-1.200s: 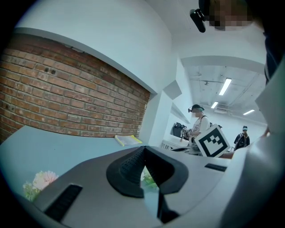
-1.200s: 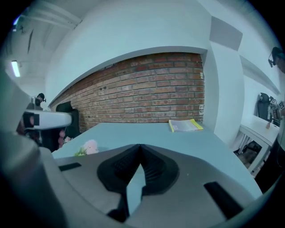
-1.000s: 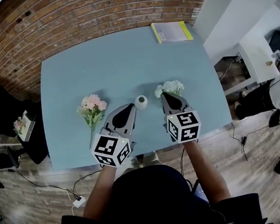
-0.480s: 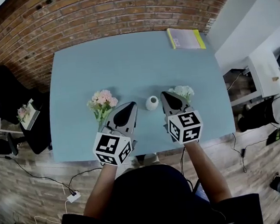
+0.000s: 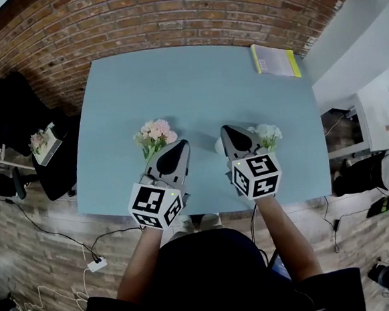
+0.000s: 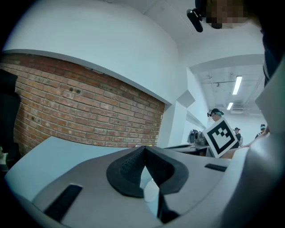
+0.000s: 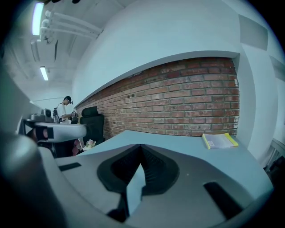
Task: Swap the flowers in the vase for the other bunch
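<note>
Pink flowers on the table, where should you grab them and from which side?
I'd grab the green stems, not the soft blooms. The pink flowers lie flat on the table with the stems pointing at the person, so come in from the near side, low, with the left gripper.

Pale blue table [image 5: 195,84], red brick wall [image 5: 170,19], pink bunch [image 5: 155,131], white bunch [image 5: 268,134], white vase [image 5: 218,145], yellow-edged booklet [image 5: 275,60]

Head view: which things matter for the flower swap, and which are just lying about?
Job: white vase, pink bunch, white bunch, left tongs and right tongs, both shut and empty.
Lying about: yellow-edged booklet, small posy off to the left.
</note>
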Demonstrator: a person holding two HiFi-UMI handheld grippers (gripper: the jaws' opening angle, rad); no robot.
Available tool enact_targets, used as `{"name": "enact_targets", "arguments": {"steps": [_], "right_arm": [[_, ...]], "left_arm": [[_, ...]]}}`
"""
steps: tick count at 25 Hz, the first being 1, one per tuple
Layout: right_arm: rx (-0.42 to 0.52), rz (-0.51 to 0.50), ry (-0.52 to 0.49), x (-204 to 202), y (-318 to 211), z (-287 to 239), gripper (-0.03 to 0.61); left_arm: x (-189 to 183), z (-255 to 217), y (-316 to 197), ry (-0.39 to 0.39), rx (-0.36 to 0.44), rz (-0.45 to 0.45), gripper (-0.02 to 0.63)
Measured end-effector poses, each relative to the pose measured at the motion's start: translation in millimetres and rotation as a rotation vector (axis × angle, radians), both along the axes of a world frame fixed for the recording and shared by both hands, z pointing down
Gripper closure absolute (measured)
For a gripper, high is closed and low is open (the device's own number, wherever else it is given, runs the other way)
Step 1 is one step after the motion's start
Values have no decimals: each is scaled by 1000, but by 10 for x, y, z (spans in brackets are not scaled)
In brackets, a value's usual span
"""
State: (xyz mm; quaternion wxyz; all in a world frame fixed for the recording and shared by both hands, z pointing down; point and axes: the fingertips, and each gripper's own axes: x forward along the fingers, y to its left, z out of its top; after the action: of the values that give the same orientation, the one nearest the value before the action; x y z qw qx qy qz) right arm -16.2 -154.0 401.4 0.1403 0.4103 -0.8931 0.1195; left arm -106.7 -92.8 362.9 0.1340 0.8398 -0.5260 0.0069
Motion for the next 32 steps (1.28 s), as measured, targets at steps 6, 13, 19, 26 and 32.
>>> {"name": "enact_targets", "arguments": {"steps": [6,13,19,26,32], "right_arm": [[-22,-61,-39,-328,22,45,565],[-105,-167,-19,-791,131,274,565],[-146,-216,24,-1115,221,462,566],[-156,-245,39,-1306,296,537,565],[-158,-249,43,-1338,311,552,565]], "left_arm": [[-312,35,88,8,-7,-65,606],[-689,126,201,12,-36,-143,606],[-1061,238,306,17,-64,-214,606],[-1346,444,413,10,-114,-265,606],[-1360,678,389,25,-192,-233,604]]}}
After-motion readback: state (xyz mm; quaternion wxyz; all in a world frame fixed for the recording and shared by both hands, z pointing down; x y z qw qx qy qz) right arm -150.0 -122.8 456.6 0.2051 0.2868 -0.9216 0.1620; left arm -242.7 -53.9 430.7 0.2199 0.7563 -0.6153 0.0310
